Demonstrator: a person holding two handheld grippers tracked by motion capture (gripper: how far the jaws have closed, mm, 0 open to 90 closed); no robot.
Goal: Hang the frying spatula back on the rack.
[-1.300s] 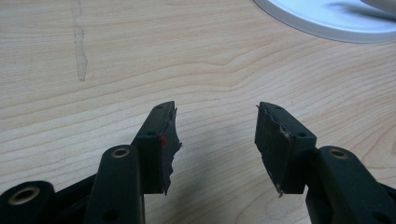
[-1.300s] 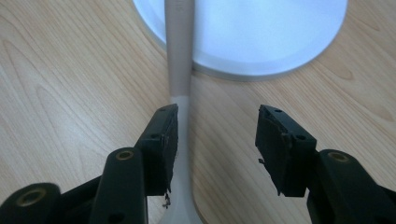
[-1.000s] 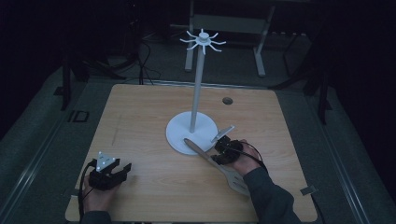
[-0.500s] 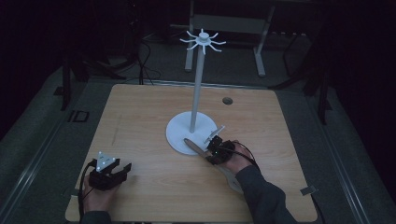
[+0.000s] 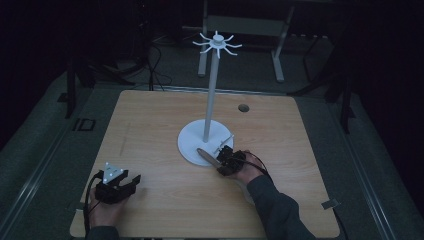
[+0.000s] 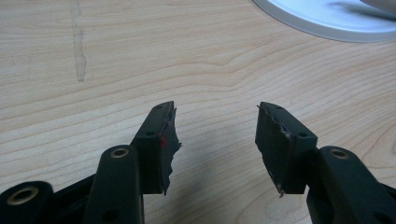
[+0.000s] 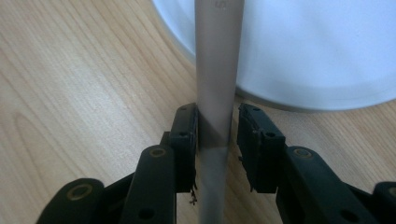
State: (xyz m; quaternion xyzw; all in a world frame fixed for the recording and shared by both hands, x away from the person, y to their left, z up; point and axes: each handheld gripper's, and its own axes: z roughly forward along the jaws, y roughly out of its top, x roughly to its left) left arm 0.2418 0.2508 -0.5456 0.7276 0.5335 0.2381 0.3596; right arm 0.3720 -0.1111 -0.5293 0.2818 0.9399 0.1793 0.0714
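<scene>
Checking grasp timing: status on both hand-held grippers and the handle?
Left hand-held gripper open, idle on table. Right hand-held gripper closing around grey handle, small gap at one pad. White stand base under handle's far end.

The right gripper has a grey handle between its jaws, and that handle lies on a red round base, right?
Not quite: the base is white, not red, as the right gripper view shows. The right gripper does have the grey handle between its jaws, which have just been closing.

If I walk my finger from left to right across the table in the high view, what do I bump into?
left gripper → white stand → right gripper closing around a flat grey strip → small dark hole in the table top.
</scene>
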